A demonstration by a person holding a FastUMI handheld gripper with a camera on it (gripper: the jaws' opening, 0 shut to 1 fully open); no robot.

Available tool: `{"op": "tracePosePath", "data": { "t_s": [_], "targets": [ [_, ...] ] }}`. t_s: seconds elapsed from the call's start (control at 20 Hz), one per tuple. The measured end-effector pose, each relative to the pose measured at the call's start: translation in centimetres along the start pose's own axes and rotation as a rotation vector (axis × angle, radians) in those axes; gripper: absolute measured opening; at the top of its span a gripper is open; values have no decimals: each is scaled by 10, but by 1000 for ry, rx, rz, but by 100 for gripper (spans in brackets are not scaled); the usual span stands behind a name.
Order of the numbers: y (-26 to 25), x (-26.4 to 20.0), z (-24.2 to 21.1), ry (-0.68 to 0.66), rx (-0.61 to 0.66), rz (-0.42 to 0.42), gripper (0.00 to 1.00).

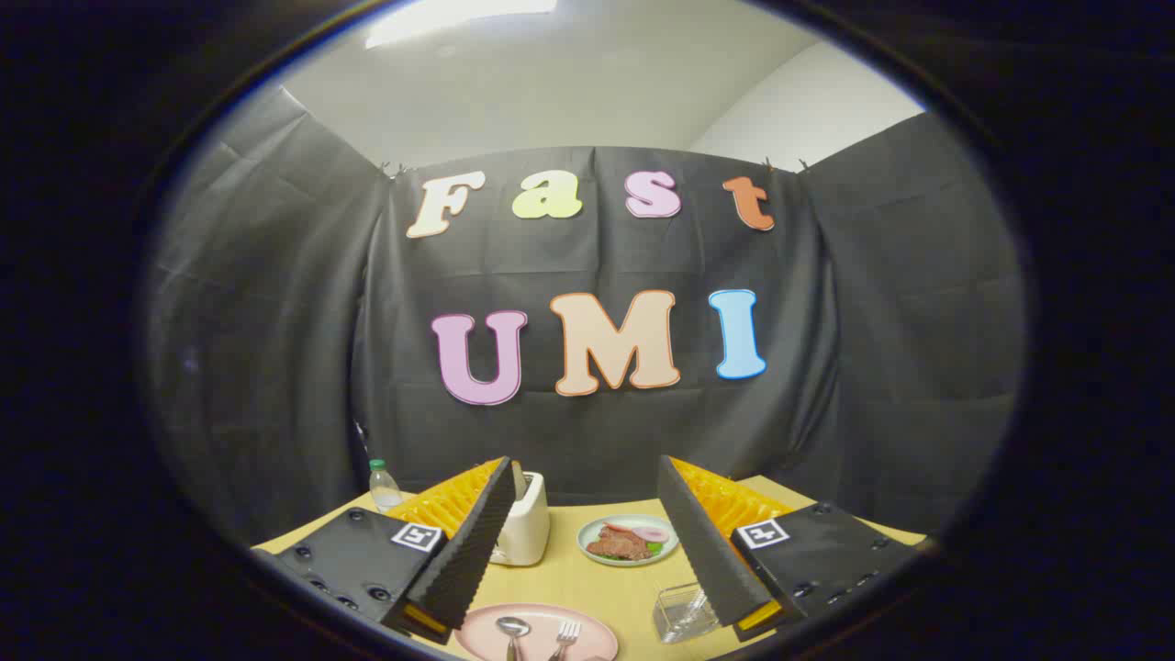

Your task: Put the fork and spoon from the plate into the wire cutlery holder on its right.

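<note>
- Gripper view: we see the gripper (587, 551) with jaws spread wide, holding nothing, above the tabletop (601, 583).
- Between the jaws, a pink plate (592, 633) carries the spoon (512, 629) and fork (566, 635).
- The wire cutlery holder (684, 610) stands just right of the plate.
- Beyond: a toaster (525, 532), a food plate (628, 540), a water bottle (384, 487).
</note>
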State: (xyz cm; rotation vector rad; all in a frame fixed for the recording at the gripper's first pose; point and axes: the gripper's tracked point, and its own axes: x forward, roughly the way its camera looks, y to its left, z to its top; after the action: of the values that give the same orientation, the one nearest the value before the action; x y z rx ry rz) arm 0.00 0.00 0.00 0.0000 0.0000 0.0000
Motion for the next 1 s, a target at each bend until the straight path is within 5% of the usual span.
{"op": "tracePosePath", "data": {
  "t_s": [1.0],
  "targets": [
    [15, 3, -29, 67, -19, 48, 100]
  ]
}}
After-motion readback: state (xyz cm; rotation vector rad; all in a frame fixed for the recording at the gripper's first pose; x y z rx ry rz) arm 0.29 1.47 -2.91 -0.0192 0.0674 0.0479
